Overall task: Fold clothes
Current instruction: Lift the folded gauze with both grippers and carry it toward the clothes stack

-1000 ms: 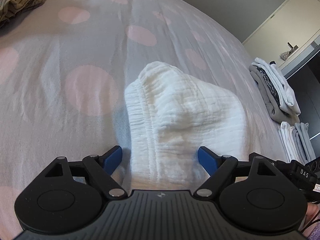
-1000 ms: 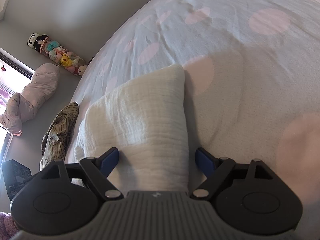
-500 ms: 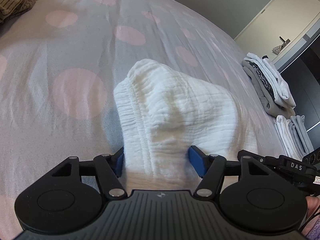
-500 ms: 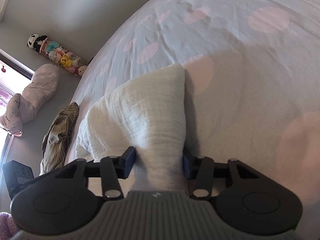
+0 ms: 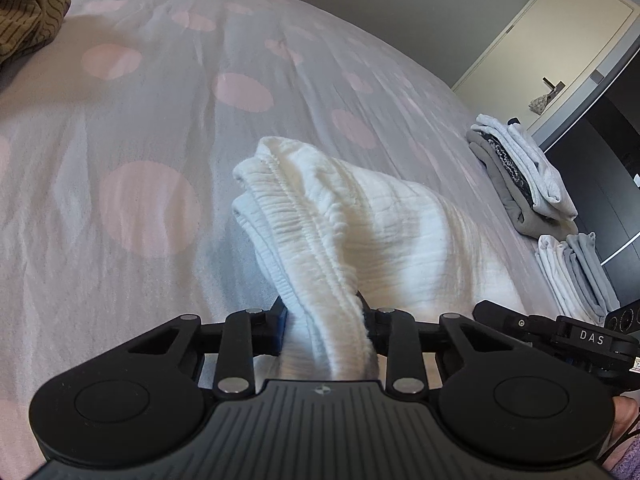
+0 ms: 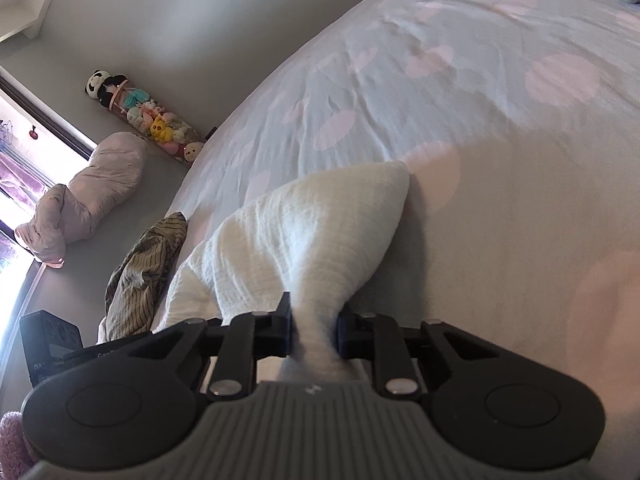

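Note:
A folded white crinkled garment [image 5: 352,216] with an elastic waistband lies on the spotted bedsheet [image 5: 152,208]. My left gripper [image 5: 324,328] pinches the waistband end of it, jaws still closing, and the cloth bunches between the pads. In the right wrist view the same white garment [image 6: 304,232] narrows into my right gripper [image 6: 314,332], whose jaws are also closing and squeeze the cloth between them. The garment's far corners still rest on the bed.
Folded grey and white clothes [image 5: 520,176] are stacked at the bed's right edge, with more folded whites [image 5: 572,272] beside them. A brown striped garment [image 6: 144,272] lies crumpled at the other edge. A wardrobe door [image 5: 552,44], plush toys [image 6: 152,120] and a pillow [image 6: 88,200] surround the bed.
Both grippers went from wide open around the garment's ends to pinched on the cloth. The garment's near ends have gathered into narrow bunches and lifted slightly.

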Available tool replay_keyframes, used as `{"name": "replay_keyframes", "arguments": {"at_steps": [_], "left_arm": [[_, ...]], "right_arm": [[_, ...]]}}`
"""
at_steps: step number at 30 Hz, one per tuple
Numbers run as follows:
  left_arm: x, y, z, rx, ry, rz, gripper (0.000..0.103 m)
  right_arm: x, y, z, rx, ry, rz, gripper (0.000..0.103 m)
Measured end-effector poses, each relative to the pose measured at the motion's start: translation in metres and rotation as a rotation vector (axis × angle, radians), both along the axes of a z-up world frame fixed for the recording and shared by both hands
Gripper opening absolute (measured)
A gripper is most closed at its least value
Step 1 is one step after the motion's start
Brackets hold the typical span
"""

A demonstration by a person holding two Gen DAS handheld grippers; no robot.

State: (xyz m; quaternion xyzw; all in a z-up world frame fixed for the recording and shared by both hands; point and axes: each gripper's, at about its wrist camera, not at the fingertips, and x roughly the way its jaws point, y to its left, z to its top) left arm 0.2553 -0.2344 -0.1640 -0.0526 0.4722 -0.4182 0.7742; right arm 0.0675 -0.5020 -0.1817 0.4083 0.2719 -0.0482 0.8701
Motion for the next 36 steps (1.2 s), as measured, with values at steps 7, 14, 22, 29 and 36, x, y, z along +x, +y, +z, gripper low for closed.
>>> {"name": "replay_keyframes", "arguments": {"at_steps": [7,14,22,29,36], "left_arm": [[-0.011,0.000,0.019,-0.033,-0.050,-0.018,0.026],[-0.026,-0.003,0.045,-0.104,-0.078,-0.041,0.026],[-0.030,-0.027,0.035,-0.001,-0.074,-0.095,0.026],[-0.019,-0.027,0.011,0.076,0.042,-0.089,0.031],[-0.001,-0.020,0.009,0.071,0.094,-0.061,0.062]], "right_arm": [[-0.016,0.004,0.020,-0.011,-0.043,-0.026,0.020],[-0.037,-0.001,0.046,-0.018,-0.073,-0.064,0.020],[-0.033,-0.010,0.030,0.012,0.101,-0.083,0.020],[-0.025,-0.008,0.016,0.012,0.213,-0.033,0.024],[-0.040,-0.026,0.014,0.114,0.200,-0.112,0.066]]}}
